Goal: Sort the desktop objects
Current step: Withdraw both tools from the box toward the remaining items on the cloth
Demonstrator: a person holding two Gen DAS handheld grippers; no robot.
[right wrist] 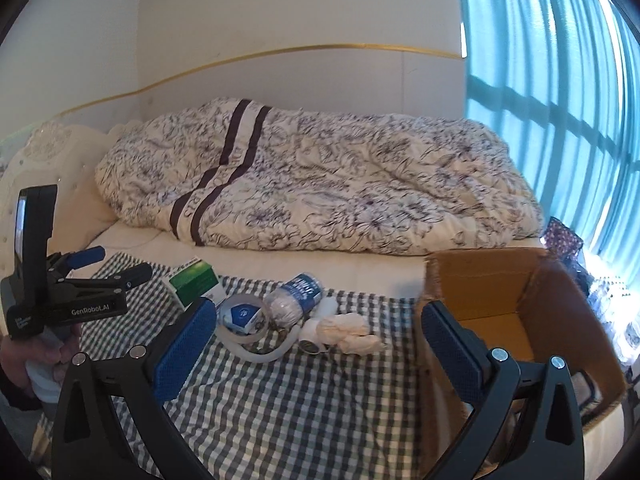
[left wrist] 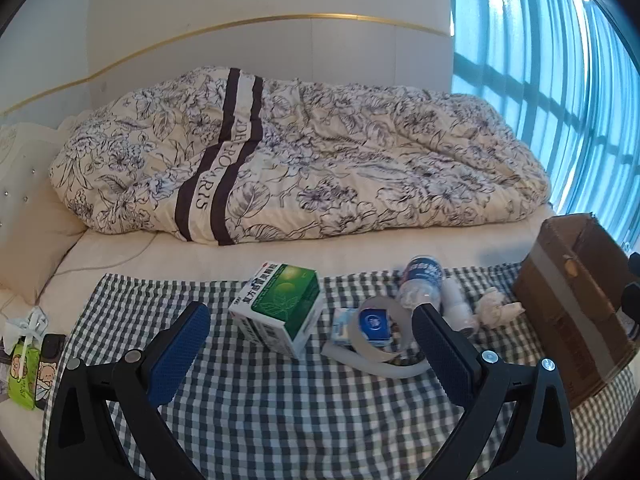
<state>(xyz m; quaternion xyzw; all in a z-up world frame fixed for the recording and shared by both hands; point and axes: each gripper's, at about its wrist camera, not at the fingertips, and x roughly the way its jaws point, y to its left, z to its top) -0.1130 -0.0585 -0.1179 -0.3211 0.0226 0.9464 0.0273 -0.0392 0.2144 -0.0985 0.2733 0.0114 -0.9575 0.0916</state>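
On a checked cloth [left wrist: 260, 420] lie a green and white medicine box [left wrist: 280, 304], a small blue and white box [left wrist: 370, 326] inside a pale tape ring [left wrist: 384, 354], a crushed water bottle [left wrist: 422, 284], a white cylinder [left wrist: 456, 300] and a crumpled tissue [left wrist: 498, 308]. My left gripper [left wrist: 312, 314] is open and empty, just short of the medicine box. My right gripper [right wrist: 316, 312] is also open and empty, in front of the tissue [right wrist: 352, 330] and bottle [right wrist: 296, 296]. An open cardboard box [right wrist: 480, 276] stands at the right. The left gripper [right wrist: 124, 261] shows at far left, beside the medicine box [right wrist: 194, 282].
A flowered duvet [left wrist: 320, 160] is heaped on the bed behind the cloth, with a pillow [left wrist: 36, 232] at the left. A green wet-wipe pack [left wrist: 24, 372] lies off the cloth's left edge. Blue curtains [right wrist: 560, 100] hang at the right. A hand [right wrist: 52, 352] holds the left gripper.
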